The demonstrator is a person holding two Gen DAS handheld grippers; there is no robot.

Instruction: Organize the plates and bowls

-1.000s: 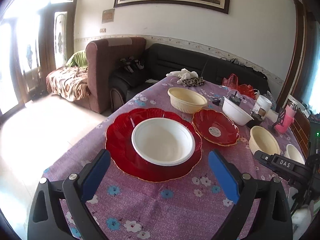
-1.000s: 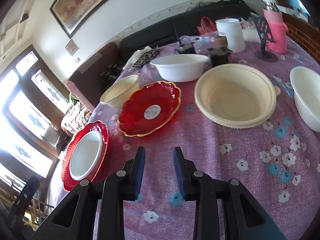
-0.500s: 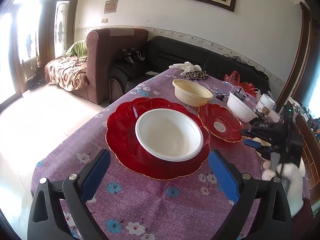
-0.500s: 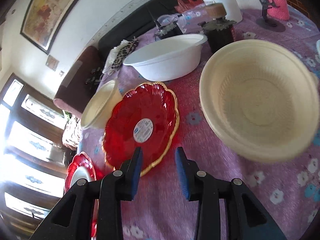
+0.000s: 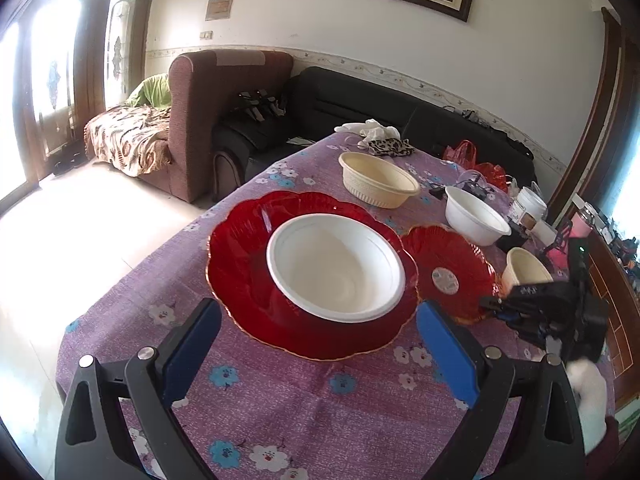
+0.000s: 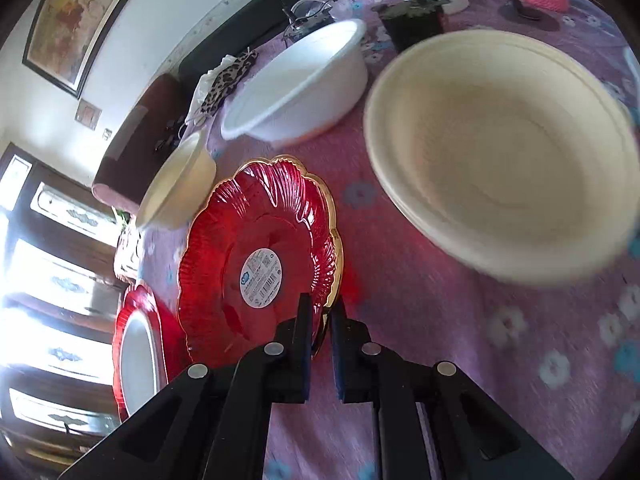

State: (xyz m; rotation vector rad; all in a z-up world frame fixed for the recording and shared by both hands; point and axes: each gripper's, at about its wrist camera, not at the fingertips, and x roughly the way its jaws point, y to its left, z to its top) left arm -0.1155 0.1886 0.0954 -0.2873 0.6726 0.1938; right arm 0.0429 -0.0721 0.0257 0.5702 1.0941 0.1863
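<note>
Our right gripper [image 6: 320,320] has just clamped the small red plate's [image 6: 256,240] near rim, mid-table; our left gripper [image 5: 316,344] hangs open. Next we lift it level onto the large red plate [image 5: 240,256].

The round sticker [image 6: 261,277] on the small red plate [image 6: 240,216] is too small to read.

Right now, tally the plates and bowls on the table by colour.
Red plates: 2, large and small.
White bowls: 2, one on the large plate, one farther back.
Cream bowls: 2, far and near.
Total: 6 in view.
</note>
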